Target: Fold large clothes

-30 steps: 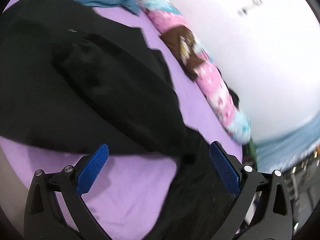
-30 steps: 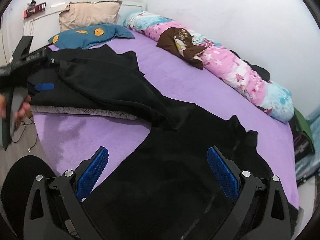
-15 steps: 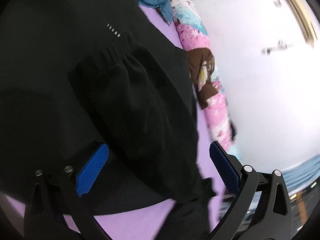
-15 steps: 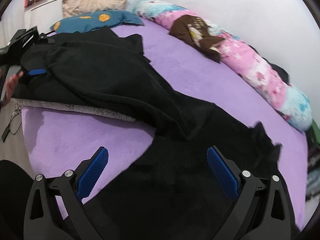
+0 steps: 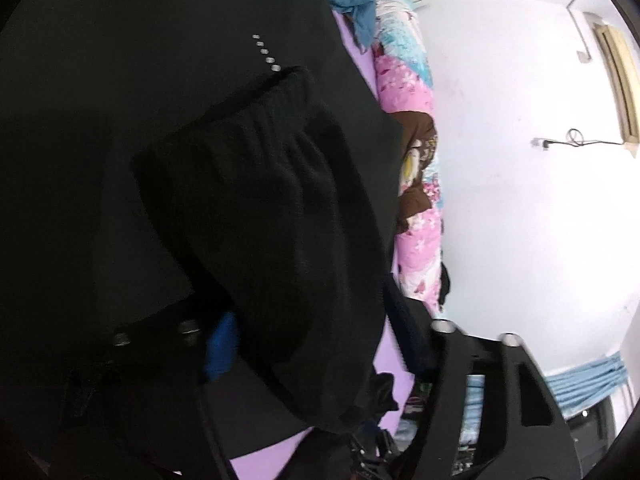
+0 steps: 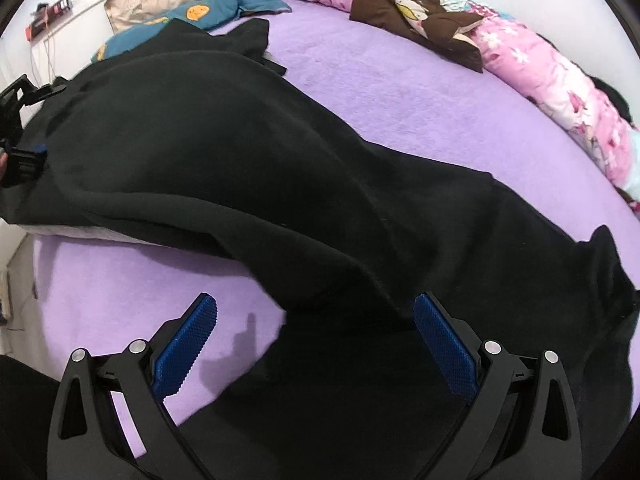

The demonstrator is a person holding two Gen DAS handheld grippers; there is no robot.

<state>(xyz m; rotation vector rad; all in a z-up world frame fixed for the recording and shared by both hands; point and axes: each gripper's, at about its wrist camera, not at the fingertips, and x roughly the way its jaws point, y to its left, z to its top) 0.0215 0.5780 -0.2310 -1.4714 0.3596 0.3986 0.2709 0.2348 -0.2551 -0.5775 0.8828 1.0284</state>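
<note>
The left tool point(image 5: 312, 344) has closed on a black sleeve point(image 5: 272, 216), its cuff lying ahead. The right tool point(image 6: 316, 344) gapes wide over the black garment point(image 6: 248, 152) spread ahead on the purple bed point(image 6: 400, 96).

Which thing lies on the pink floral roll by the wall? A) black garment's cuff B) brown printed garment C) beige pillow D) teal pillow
B: in the right wrist view the brown printed garment is draped over the pink floral roll, while both pillows sit at the head of the bed.
</note>
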